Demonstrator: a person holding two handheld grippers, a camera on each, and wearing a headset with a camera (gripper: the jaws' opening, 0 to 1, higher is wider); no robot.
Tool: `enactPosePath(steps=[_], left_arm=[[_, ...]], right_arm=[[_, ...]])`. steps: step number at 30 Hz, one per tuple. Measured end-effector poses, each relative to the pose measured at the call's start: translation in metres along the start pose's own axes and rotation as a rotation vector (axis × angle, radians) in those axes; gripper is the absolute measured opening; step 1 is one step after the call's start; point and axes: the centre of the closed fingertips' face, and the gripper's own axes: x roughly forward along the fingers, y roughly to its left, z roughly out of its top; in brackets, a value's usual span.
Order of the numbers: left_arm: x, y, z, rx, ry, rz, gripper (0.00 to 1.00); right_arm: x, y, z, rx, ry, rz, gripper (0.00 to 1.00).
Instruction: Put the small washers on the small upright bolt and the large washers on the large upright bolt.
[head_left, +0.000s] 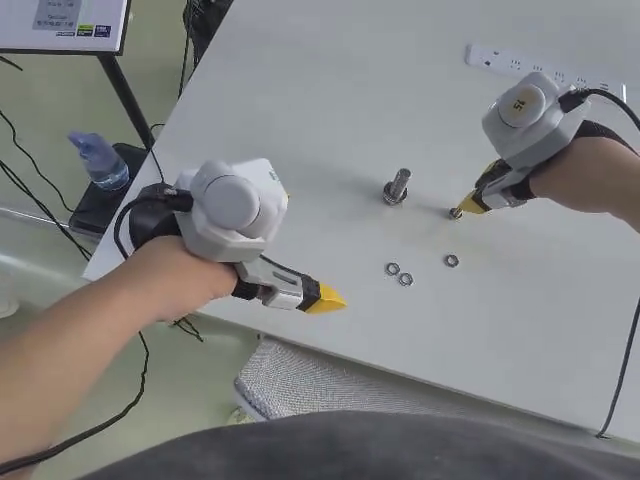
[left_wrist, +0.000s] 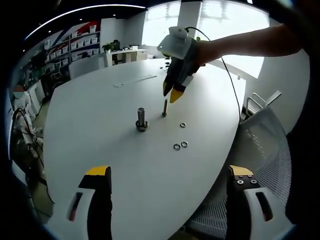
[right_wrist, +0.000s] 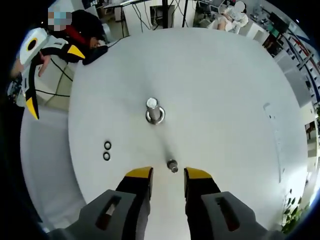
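The large upright bolt (head_left: 397, 186) (left_wrist: 141, 120) (right_wrist: 154, 112) stands mid-table with a metal ring around its base. Right of it, the small upright bolt (head_left: 456, 212) (left_wrist: 164, 107) (right_wrist: 172, 165) stands just ahead of my right gripper (head_left: 468, 206) (right_wrist: 168, 176), which is open with nothing between its jaws. Two small washers (head_left: 398, 273) (left_wrist: 180, 145) (right_wrist: 107, 150) lie side by side on the table, and a third washer (head_left: 451, 261) (left_wrist: 183, 124) lies alone. My left gripper (head_left: 325, 298) (left_wrist: 170, 172) hovers open at the near table edge, holding nothing.
The white table (head_left: 330, 90) is bare around the bolts. A power strip (head_left: 530, 68) lies at its far right edge. A grey mesh chair (head_left: 300, 385) stands below the near edge, and a spray bottle (head_left: 100, 160) stands beside the table on the left.
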Motion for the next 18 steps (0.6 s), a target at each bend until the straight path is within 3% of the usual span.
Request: enactPosePath(steps=[18], left_arm=[[-0.002, 0.003, -0.001, 0.023, 0.008, 0.012, 0.99]], right_arm=[[-0.013, 0.037, -0.007, -0.012, -0.003, 0.024, 0.26]])
